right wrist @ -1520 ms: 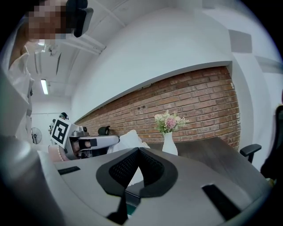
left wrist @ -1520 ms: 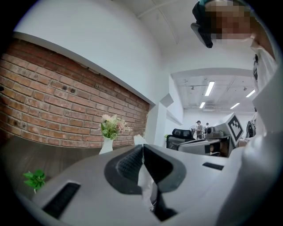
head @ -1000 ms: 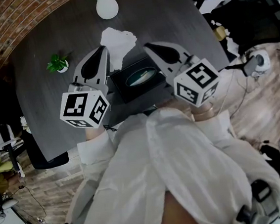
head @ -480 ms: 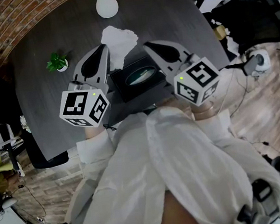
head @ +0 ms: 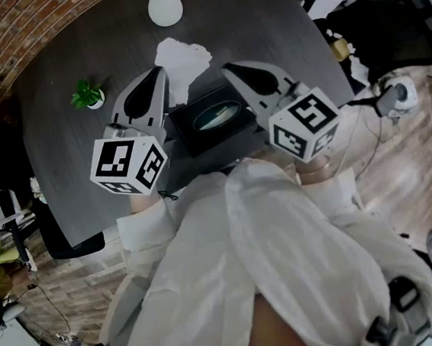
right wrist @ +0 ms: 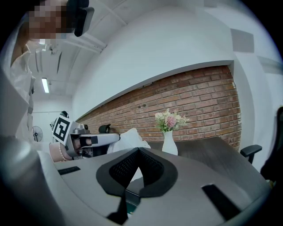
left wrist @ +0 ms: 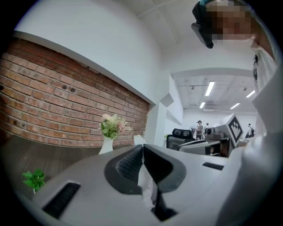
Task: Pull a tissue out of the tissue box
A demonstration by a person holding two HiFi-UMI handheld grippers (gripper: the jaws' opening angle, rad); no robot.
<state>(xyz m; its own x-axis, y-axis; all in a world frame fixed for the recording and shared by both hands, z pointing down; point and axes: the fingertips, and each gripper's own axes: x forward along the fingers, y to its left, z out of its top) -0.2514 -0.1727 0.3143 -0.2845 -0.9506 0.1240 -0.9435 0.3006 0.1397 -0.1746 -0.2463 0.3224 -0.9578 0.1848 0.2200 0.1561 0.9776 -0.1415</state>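
Dark grey table, brick wall behind it, wood floor and black office chairs to the right. White vase and a small green plant sit on the table. Black tissue box lies between both grippers. Left gripper is clamped on the white tissue, which is lifted above the box. Right gripper has its jaws together, nothing held.

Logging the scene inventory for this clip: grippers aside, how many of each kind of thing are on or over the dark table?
Vase with flowers: 1
Small potted plant: 1
Tissue box: 1
Tissue, pinched in the left gripper: 1
Total: 4
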